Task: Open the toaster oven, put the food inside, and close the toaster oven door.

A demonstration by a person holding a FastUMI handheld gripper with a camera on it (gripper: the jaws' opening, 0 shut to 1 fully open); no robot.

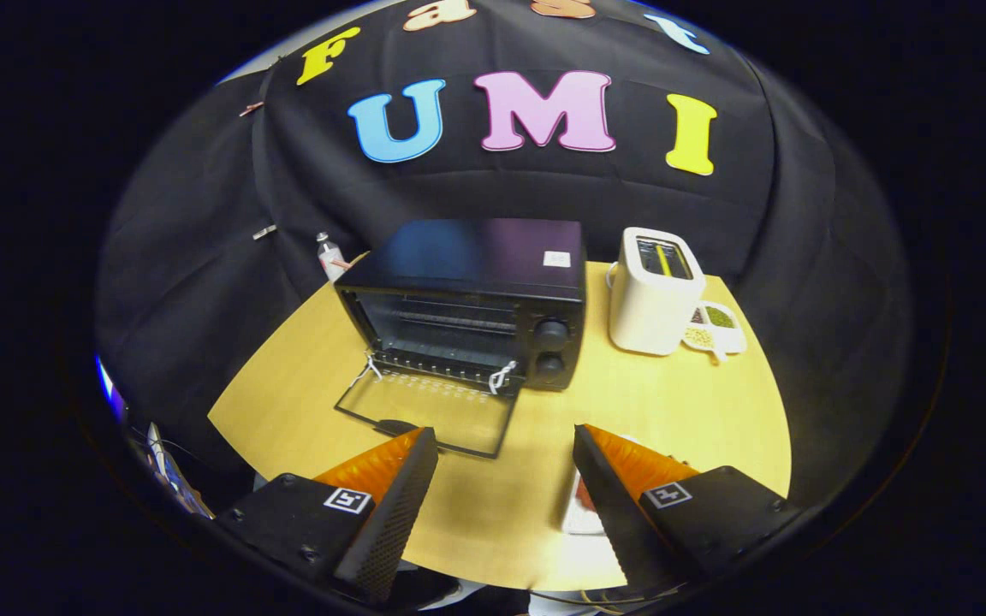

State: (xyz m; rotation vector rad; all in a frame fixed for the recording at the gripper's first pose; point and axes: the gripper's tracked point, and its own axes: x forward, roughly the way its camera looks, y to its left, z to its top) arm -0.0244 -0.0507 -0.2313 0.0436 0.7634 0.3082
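Jaws (pixel 506 449) are standing wide apart, gripping nothing, hovering over the near part of the desk (pixel 673 411). Partly hidden behind the right finger, a white plate with food (pixel 580 506) is sitting on the desk, short of the toaster oven (pixel 493 299). The oven door (pixel 433 411) is lying flat open toward the jaws, likely for loading; its front edge is narrowing the approach. Right of the oven, a white toaster (pixel 654 295) is standing apart, leaving open desk.

On the table (pixel 698 411) — one toaster oven (pixel 476 295), one white toaster (pixel 654 291), one small dish (pixel 715 329), one bottle (pixel 329 255) — plus one claw (pixel 506 449), fingers spread apart.
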